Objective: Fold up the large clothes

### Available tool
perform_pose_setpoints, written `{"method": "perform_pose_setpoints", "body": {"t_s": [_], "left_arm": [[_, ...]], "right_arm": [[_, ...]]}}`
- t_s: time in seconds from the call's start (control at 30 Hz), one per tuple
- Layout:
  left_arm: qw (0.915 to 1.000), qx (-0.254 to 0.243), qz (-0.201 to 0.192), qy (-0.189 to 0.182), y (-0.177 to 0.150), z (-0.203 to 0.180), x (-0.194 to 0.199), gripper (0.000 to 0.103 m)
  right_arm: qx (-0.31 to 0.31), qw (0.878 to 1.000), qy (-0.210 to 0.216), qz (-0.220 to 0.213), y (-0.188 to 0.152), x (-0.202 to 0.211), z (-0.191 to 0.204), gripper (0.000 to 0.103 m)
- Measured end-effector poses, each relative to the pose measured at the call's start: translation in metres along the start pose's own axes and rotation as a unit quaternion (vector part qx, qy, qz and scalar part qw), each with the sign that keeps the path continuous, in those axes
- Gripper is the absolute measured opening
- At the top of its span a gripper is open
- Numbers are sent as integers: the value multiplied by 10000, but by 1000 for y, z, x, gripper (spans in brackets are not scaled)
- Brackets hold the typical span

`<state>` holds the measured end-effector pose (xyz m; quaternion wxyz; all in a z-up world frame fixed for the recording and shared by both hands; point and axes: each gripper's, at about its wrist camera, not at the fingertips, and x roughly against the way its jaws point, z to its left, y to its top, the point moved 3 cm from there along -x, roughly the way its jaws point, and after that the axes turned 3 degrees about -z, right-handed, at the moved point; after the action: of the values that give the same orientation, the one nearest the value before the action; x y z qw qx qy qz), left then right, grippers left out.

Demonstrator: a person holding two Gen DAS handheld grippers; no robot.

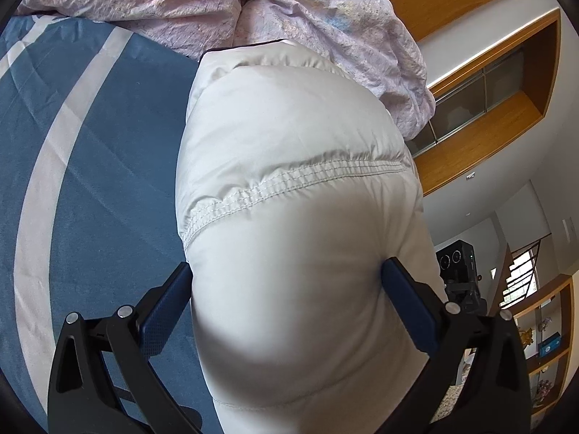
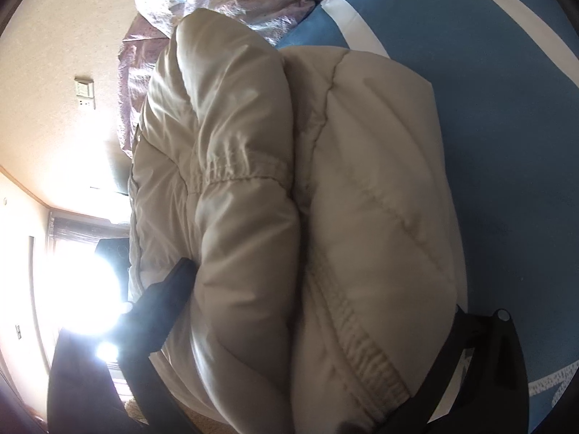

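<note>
The puffer jacket (image 1: 289, 217) filled the centre of the left wrist view and ran off the bottom edge; its collar, front and sleeves could not be told apart there. It covered the inner faces of the left tool (image 1: 286, 282) fingers. In the right wrist view, the right tool (image 2: 318, 307) showed only one finger tip (image 2: 181, 271); the other finger lay buried behind the padding, and only its dark arm showed. Window glare (image 2: 87, 289) washed out the room at lower left. The bed sheet (image 1: 90, 181) under the jacket was hidden. The shelf items (image 1: 546, 343) at the right edge were too small to identify. The crumpled duvet (image 1: 253, 3) was cut off at the top edge.
</note>
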<state>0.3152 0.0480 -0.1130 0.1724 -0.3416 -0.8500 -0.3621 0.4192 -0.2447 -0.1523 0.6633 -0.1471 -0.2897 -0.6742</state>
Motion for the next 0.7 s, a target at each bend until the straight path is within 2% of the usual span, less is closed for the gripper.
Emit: {"method": "perform_pose_setpoints", "body": {"t_s": [0.07, 0.13, 0.23, 0.3, 0.4, 0.7], "left_arm": [[10000, -61, -52, 10, -1, -2, 0, 102], [9997, -185, -131, 6, -1, -7, 3, 94], [9992, -322, -242, 18, -1, -14, 10, 82], [9987, -404, -309, 39, 1, -17, 14, 76], [9978, -507, -419, 82, 6, -19, 23, 73], [9915, -690, -959, 538, 44, 0, 71, 72]], "right_arm": [[89, 9999, 50, -75, -4, 1, 2, 90], [227, 9996, 77, -167, -11, 8, 1, 74], [367, 9989, 74, -287, -17, 14, 8, 60], [454, 9983, 81, -349, -19, 17, 14, 56], [555, 9975, 104, -414, -22, 18, 21, 51], [961, 9945, 234, -336, -1, -20, 70, 47]]}}
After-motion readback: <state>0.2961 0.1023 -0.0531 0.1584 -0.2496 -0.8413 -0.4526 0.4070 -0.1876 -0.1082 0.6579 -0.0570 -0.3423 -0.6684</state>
